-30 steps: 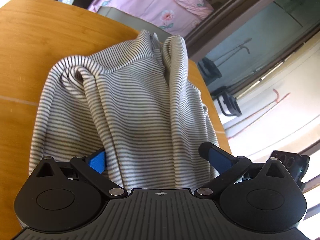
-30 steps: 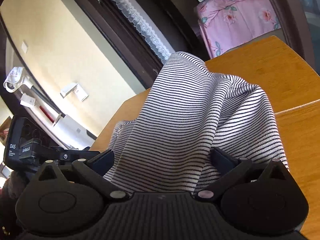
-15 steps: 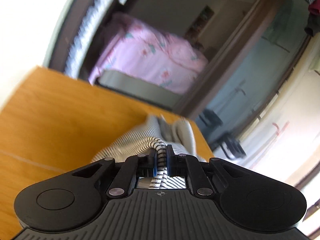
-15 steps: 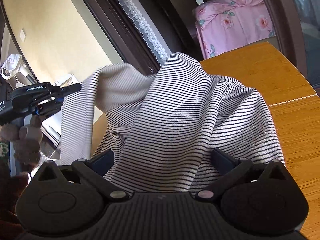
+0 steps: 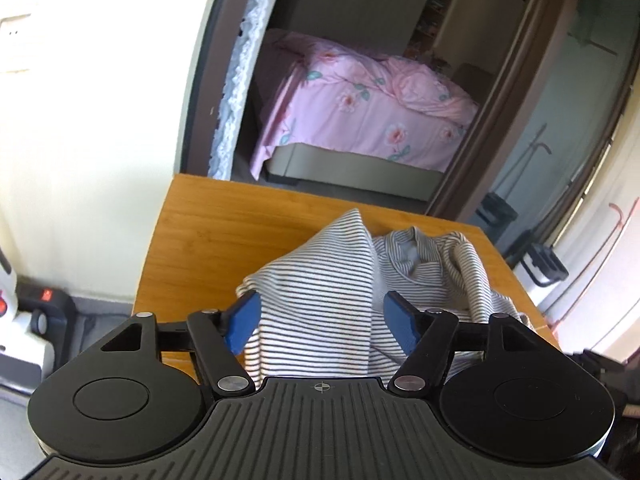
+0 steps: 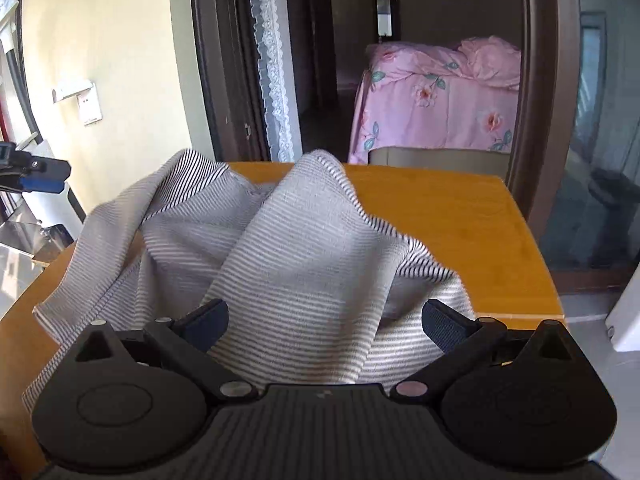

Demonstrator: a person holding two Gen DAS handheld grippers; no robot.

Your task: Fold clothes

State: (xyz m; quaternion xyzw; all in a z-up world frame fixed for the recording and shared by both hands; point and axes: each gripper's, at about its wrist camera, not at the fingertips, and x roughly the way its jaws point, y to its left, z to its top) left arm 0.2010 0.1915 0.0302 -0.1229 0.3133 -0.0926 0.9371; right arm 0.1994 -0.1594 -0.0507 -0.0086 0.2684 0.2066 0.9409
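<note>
Left wrist view shows the left tool (image 5: 322, 322) with its two blue pads (image 5: 242, 322) spread wide apart. It is let go and grips nothing. A soft grey and white striped shirt (image 5: 320, 280) lies bunched up on the orange wooden table (image 5: 208, 232). One fold of the shirt pokes up between the two blue pads, but the pads do not squeeze it. The shirt's collar (image 5: 416, 256) shows on the far side of the pile, toward the right edge of the table. Past the table is a dark doorway with a white lace curtain (image 5: 240, 92) on its left side. Behind the doorway stands a bed with a pink flowery blanket (image 5: 360, 116).

Right wrist view shows the right tool (image 6: 324, 320) with its two dark fingers (image 6: 444, 326) wide apart too. It is let go as well. The striped shirt (image 6: 288, 248) rises in two soft peaks in front of this tool, and some cloth lies between the fingers without being pinched. The cloth looks a bit blurry. Part of the shirt hangs over the left edge of the table (image 6: 448, 220). The left tool (image 6: 38, 176) shows at the far left, up above the table and apart from the shirt. The same pink blanket (image 6: 440, 96) and lace curtain (image 6: 272, 72) show behind.
</note>
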